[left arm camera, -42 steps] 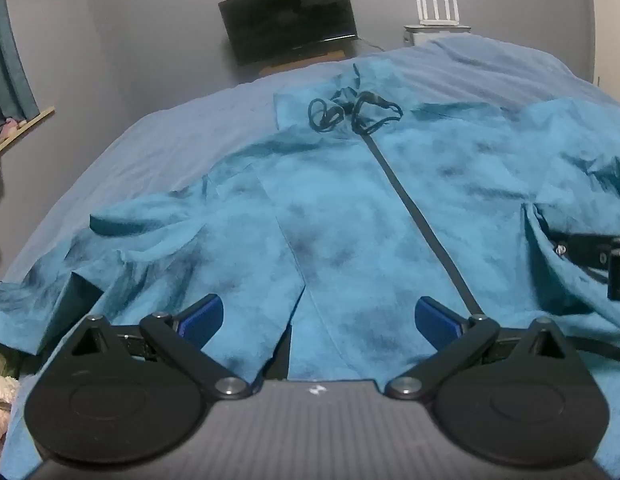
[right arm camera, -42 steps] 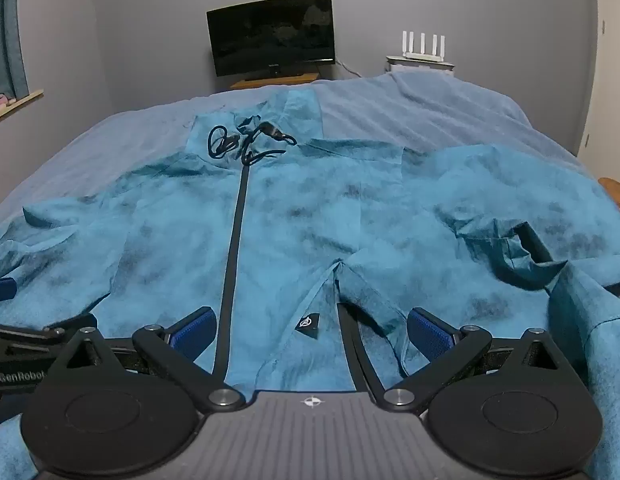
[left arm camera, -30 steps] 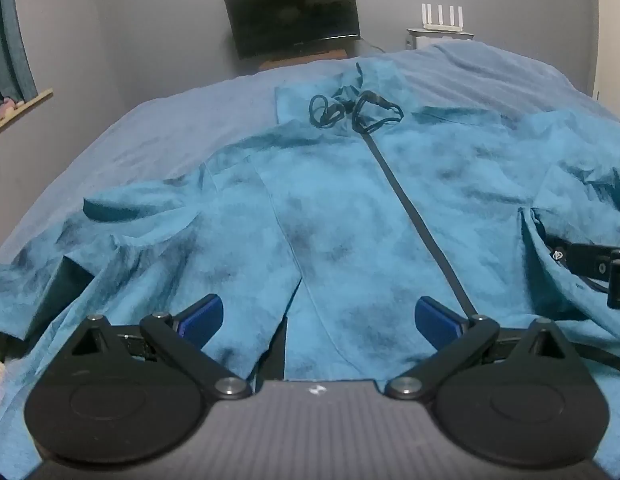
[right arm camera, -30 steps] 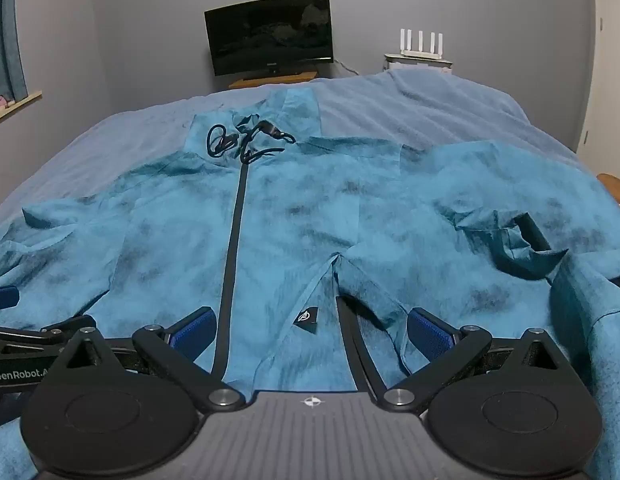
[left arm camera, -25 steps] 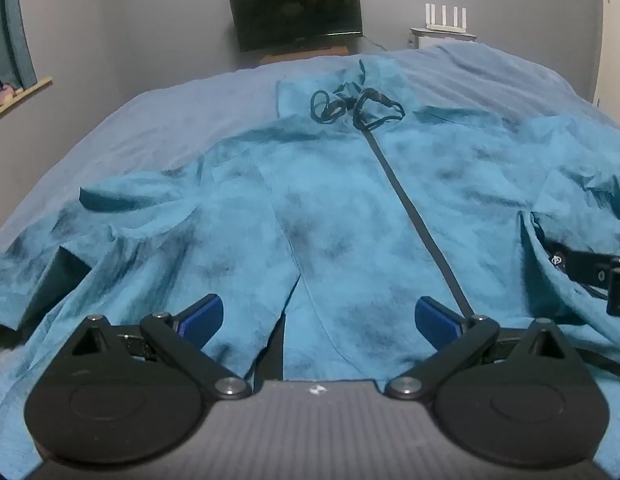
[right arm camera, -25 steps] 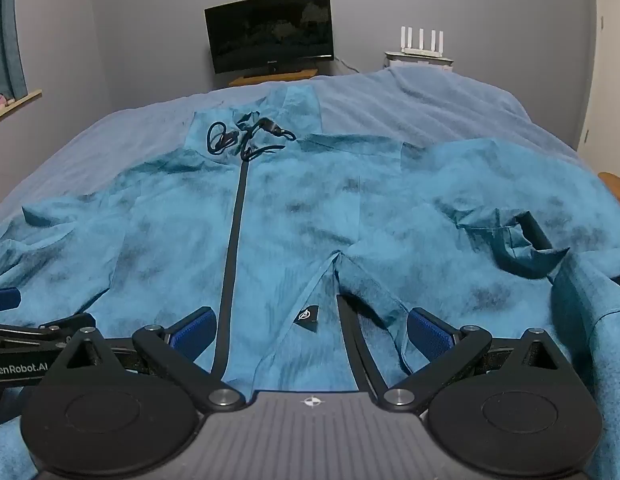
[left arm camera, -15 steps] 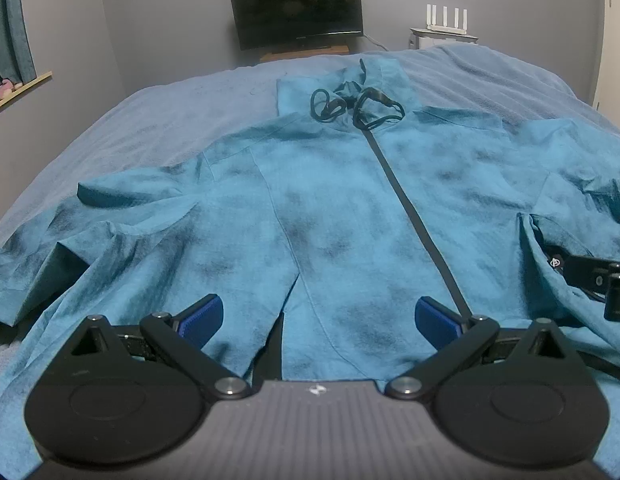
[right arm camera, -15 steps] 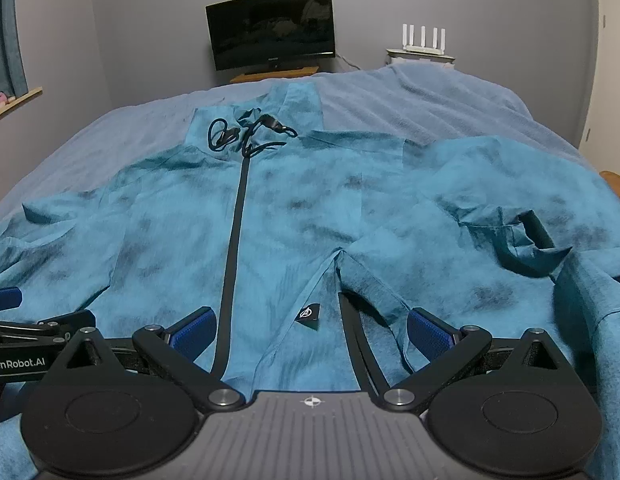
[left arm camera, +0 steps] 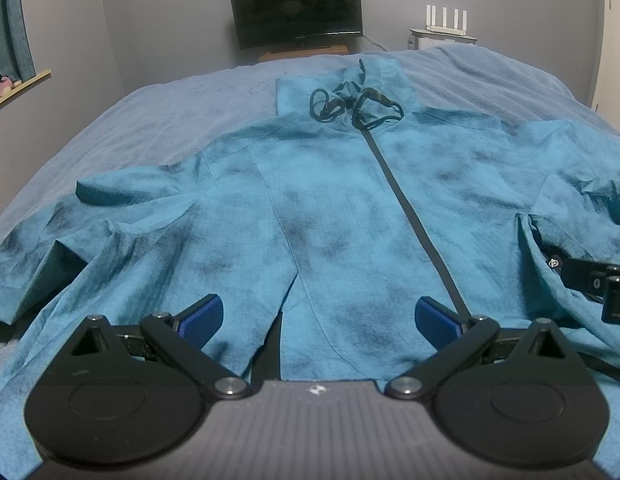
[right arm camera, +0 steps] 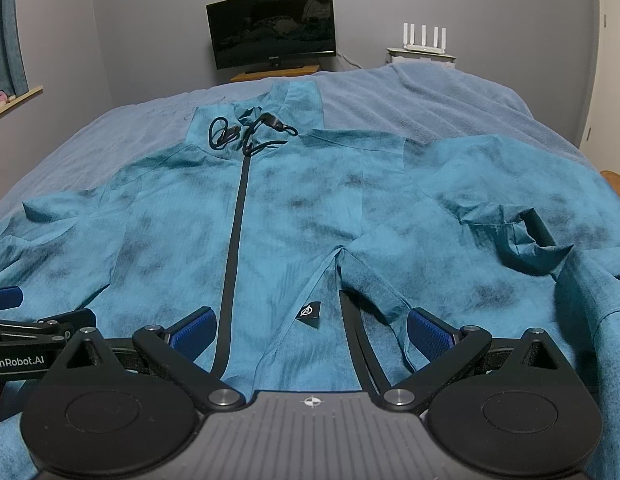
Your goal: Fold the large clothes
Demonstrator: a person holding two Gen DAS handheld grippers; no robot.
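Note:
A large teal jacket (left arm camera: 330, 208) with a black front zipper (left arm camera: 414, 224) lies face up on the bed, collar and black drawcords (left arm camera: 356, 106) at the far end; it also shows in the right wrist view (right arm camera: 294, 216). My left gripper (left arm camera: 316, 316) is open and empty over the hem, left of the zipper. My right gripper (right arm camera: 312, 326) is open and empty over the hem, right of the zipper, near a small black logo tag (right arm camera: 310, 311). The right sleeve (right arm camera: 522, 236) is crumpled. Each gripper shows at the edge of the other's view.
The bed has a grey-blue cover (right arm camera: 430, 92). A dark monitor (right arm camera: 272, 28) stands on a wooden stand beyond the bed, with a white router (right arm camera: 424, 46) to its right. A curtain and window sill (left arm camera: 14, 80) are at the left.
Both grippers have stayed open over the hem. The left view has risen and tilted slightly, and the left side of the jacket looks flatter and more spread out.

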